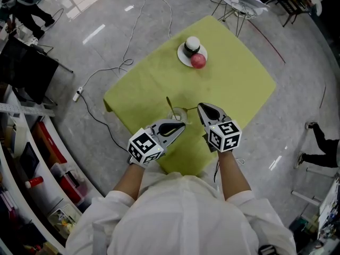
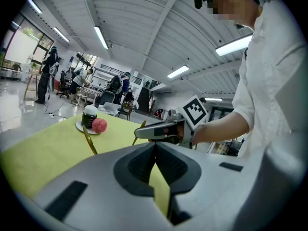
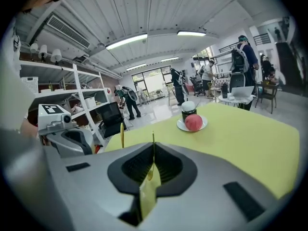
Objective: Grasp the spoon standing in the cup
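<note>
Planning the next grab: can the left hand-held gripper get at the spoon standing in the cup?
Probably yes. The spoon stands just ahead of the left hand-held gripper with nothing between them, though its jaws are together and would need to open first.

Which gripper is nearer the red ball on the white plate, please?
Right. The right gripper, shut on a thin gold utensil, is on the near side of the red ball; the left gripper sits further back, by the glass cup.

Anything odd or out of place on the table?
Nothing spilled or toppled. One oddity: the right gripper has its jaws shut on a gold spoon, while a second spoon stands in the cup.
</note>
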`<state>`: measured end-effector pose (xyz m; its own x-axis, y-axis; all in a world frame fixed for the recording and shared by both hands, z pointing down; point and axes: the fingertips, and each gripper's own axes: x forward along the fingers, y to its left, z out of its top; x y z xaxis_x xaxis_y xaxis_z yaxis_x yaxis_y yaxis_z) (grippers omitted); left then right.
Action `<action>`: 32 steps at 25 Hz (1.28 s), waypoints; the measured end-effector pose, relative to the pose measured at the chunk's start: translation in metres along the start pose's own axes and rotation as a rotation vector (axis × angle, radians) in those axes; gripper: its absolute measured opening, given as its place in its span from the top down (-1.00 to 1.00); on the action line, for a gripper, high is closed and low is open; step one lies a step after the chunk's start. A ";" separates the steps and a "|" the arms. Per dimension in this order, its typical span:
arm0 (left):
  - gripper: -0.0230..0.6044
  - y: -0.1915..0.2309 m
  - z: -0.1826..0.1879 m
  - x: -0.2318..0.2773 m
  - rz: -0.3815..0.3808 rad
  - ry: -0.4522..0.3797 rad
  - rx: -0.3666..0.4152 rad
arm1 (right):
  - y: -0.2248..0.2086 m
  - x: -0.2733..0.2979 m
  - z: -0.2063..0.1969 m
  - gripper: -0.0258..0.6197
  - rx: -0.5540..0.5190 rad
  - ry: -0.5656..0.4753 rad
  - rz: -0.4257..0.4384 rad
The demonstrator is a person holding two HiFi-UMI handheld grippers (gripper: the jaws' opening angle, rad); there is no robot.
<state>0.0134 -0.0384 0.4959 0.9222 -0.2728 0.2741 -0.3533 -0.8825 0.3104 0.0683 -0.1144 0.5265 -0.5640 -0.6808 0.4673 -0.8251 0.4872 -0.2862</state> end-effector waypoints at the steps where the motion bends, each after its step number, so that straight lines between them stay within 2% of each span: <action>1: 0.91 0.000 0.000 0.000 0.000 0.000 0.000 | 0.000 0.001 -0.001 0.90 -0.004 0.005 0.000; 20: 0.91 0.000 -0.001 0.000 0.001 0.001 -0.004 | -0.009 0.004 -0.012 0.89 -0.012 0.049 -0.002; 26: 0.91 0.000 -0.001 0.001 -0.001 0.000 -0.003 | -0.015 0.002 -0.015 0.88 -0.071 0.080 -0.025; 27: 0.91 0.000 -0.001 0.001 -0.002 0.000 -0.004 | -0.016 0.002 -0.016 0.84 -0.081 0.085 -0.030; 28: 0.91 0.000 -0.001 0.001 -0.002 0.000 -0.004 | -0.018 0.002 -0.016 0.65 -0.088 0.090 -0.036; 32: 0.91 -0.001 -0.001 0.003 -0.004 0.001 -0.006 | -0.026 -0.003 -0.014 0.53 -0.120 0.106 -0.073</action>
<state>0.0160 -0.0383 0.4969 0.9234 -0.2692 0.2736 -0.3507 -0.8814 0.3165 0.0922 -0.1173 0.5448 -0.4906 -0.6586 0.5705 -0.8504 0.5047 -0.1488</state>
